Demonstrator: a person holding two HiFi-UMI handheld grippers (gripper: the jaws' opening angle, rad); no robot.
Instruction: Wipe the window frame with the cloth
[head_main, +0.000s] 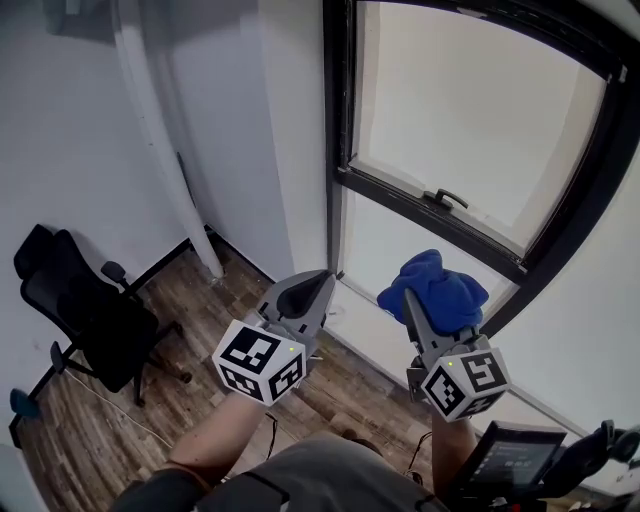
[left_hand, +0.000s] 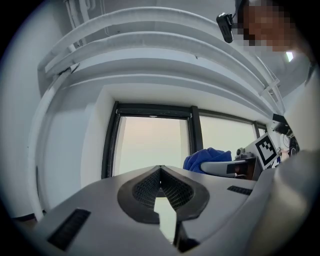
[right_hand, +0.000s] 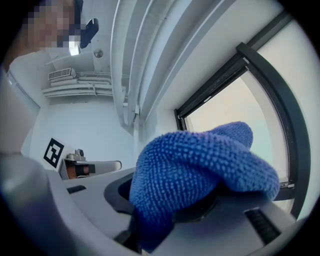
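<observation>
Right gripper clamped on the blue cloth; the cloth is bunched over the jaw tips and spills over both jaws in the right gripper view.
Cloth sits just below the crossbar of the black window frame, in front of the lower pane; cannot tell whether it touches frame or glass.
Left gripper has its jaws pressed together with nothing between them; the textured pads meet along the centre line in the left gripper view.
It is left of the cloth, near the foot of the frame's left upright and apart from the right gripper; both marker cubes face the head camera.
Window handle lies on the crossbar, above the cloth; the sash above it looks tilted open, with a pale gap along its lower edge.
White pipe runs down the wall left of the frame to the wooden floor.
Black office chair stands well left of the frame, on that floor.
A dark device with a screen shows below the frame's lower right corner, by the person's right forearm; details too small to read.
</observation>
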